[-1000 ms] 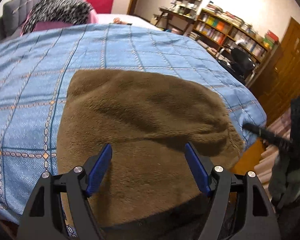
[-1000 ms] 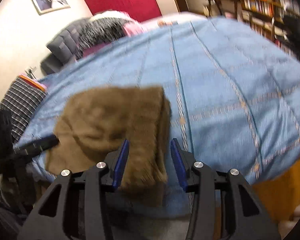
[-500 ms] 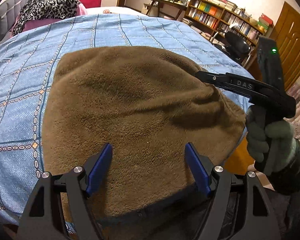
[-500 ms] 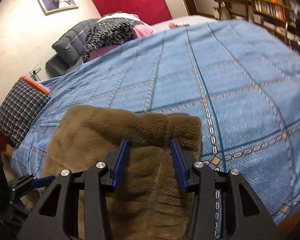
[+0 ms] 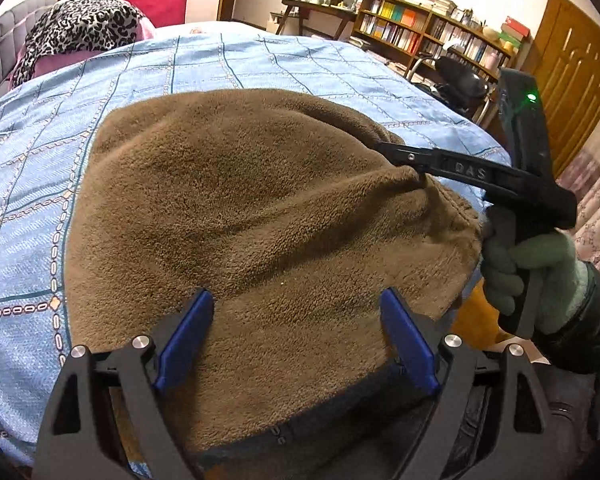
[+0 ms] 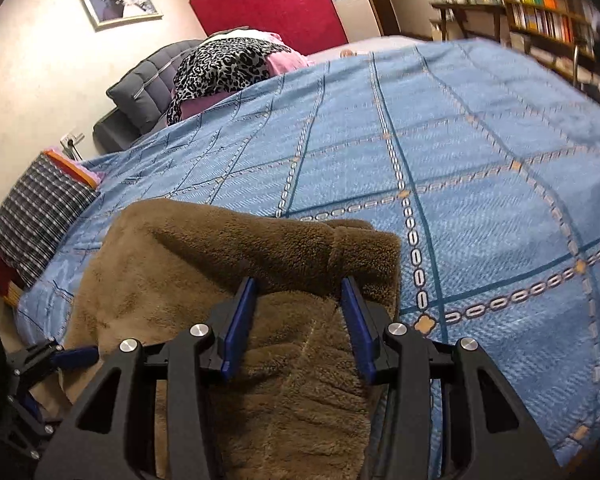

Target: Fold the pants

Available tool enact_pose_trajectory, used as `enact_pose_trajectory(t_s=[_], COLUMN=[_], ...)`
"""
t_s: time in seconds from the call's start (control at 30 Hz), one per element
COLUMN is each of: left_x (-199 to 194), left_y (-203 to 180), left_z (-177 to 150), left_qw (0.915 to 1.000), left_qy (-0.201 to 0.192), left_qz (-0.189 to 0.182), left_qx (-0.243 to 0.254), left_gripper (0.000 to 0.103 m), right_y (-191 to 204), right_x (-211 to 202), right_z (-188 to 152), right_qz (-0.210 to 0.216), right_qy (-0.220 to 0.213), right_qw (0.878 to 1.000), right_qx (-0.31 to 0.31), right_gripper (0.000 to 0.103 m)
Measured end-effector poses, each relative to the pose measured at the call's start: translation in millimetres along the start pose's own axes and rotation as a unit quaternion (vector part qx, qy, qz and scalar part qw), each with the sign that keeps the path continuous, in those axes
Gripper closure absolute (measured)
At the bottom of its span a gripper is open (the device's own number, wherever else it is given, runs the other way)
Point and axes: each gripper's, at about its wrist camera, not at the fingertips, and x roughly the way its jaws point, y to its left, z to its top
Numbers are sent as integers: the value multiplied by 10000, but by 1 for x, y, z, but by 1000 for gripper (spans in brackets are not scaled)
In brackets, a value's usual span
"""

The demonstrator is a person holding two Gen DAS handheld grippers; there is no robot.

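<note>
The brown fleece pants (image 5: 252,208) lie folded on the blue checked bedspread (image 5: 32,184) at the bed's near edge. My left gripper (image 5: 296,320) is open, its blue fingers wide apart over the near hem. My right gripper (image 6: 300,304) is open with a fold of the pants (image 6: 260,264) between its fingers. In the left wrist view the right gripper (image 5: 400,158) reaches in from the right, its tip pressed into the right edge of the pants. The left gripper shows at the lower left of the right wrist view (image 6: 66,356).
A leopard-print blanket (image 5: 80,20) and grey headboard lie at the bed's far end. A plaid pillow (image 6: 36,212) sits by the bed's left side. Bookshelves (image 5: 432,36), a black chair (image 5: 460,80) and a wooden door (image 5: 576,76) stand to the right.
My right gripper has come in from off the bed's right side and settled over the right edge of the pants. My left gripper has moved closer over the near hem, still open.
</note>
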Motion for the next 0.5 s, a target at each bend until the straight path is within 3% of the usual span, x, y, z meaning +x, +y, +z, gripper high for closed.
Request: enact_pose_trajectory(t_s=[0.2,0.37,0.5], left_x=[-26,-39,-34], left_y=[8,21,27], left_z=[11,23,17], left_qw=[9994,9979,9984], left_qy=[-306,-540,-402], left_qz=[62,206,281], left_qx=[-139,-304,-272], left_gripper=[18,18,18], right_y=[-6,-7,-5], right_x=[-41,-55,-56], right_z=[-8,-24,-45], right_qz=[39,21,-104], right_qy=[-164,82,377], right_qw=[9997,10000,9989], right_qx=[189,39,-254], right_gripper=[51,51,51])
